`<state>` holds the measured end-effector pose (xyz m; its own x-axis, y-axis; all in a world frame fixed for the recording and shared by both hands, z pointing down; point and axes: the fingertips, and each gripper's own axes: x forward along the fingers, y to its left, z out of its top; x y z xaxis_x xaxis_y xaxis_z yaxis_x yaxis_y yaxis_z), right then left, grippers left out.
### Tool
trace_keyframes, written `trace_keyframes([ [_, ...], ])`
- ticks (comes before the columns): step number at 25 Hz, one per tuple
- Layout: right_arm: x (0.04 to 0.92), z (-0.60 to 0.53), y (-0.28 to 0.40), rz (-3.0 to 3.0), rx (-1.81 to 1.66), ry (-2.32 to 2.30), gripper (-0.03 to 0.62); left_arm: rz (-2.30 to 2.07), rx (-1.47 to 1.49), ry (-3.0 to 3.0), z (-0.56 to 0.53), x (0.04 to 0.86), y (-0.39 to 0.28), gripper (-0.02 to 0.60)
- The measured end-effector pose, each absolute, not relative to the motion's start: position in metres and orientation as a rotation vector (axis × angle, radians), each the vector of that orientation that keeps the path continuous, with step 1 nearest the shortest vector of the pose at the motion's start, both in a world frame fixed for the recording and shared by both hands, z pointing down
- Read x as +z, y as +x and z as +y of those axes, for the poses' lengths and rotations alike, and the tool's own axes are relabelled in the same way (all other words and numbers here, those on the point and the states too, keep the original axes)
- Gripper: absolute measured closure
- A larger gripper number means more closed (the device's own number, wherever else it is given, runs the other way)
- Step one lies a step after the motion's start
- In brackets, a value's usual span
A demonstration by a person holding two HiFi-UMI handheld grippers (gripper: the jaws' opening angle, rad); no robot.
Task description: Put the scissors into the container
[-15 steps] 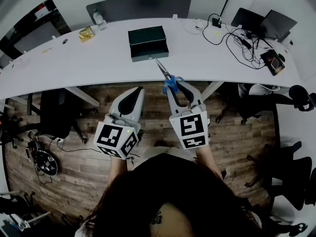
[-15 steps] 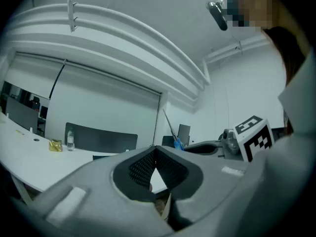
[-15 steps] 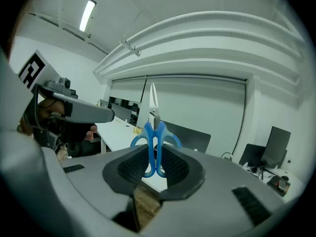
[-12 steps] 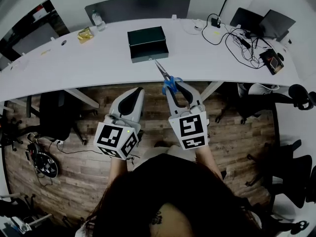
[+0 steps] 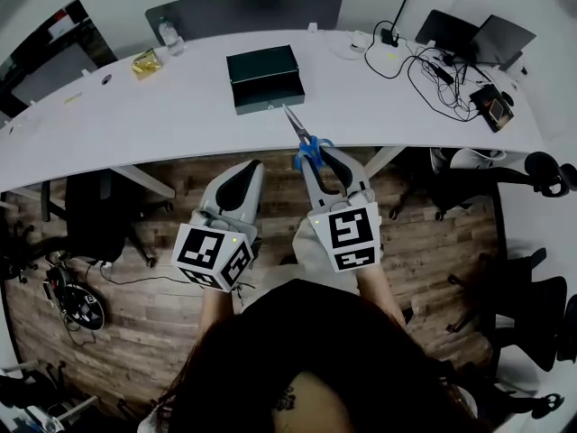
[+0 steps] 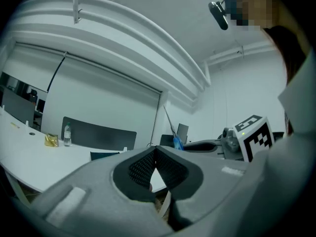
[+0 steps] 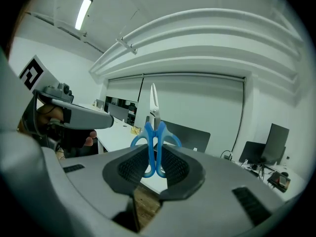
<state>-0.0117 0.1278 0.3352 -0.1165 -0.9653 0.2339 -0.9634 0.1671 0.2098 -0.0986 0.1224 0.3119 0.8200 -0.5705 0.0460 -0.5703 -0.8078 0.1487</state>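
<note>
The scissors (image 5: 302,136) are off the table, clamped by their blue handles between the pads of the right gripper (image 5: 323,162). The closed blades stick out past the jaw tips, up and slightly left toward the container (image 5: 264,78). The right gripper view shows the same hold: both handle loops sit squeezed between the two pads with the blades rising straight out along the jaw line. That grip probably serves to lead the scissors in point first while keeping the blades shut. They hang above the near edge of the white table (image 5: 135,124), just short of the container and a little to its right, so the carry looks underway but the drop is not yet made. The left gripper (image 5: 242,177) hangs beside the right one over the floor, its jaws drawn together on nothing, apparently just kept out of the way. The container is a dark green rectangular box standing alone mid-table; from this angle its inside is only a dark surface, and I cannot tell whether anything lies in it.
</note>
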Motion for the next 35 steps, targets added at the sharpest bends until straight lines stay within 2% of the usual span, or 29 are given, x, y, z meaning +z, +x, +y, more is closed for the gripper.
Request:
trace_keyframes([
  [35,0.361,-0.008,0.05,-2.182,0.044,1.751,0.508,-0.958,0.047,2.841,-0.01,0.321,-0.037,0.571],
])
